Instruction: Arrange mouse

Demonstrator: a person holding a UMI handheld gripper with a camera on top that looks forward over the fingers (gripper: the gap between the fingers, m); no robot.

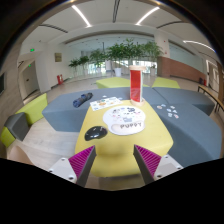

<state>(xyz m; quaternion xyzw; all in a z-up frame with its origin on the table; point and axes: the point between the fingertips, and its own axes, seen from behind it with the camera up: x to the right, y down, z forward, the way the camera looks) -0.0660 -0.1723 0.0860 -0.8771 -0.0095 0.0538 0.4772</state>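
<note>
A black mouse lies on the left part of a yellow table, left of a round white patterned mat. A red-and-white upright cylinder stands at the table's far end. My gripper is open and empty, its magenta pads wide apart above the table's near edge. The mouse lies ahead of the left finger, apart from it.
Grey table sections adjoin the yellow table to the left and right, with white papers on the far part. Green seats stand at the left. Potted plants line the back of a large hall.
</note>
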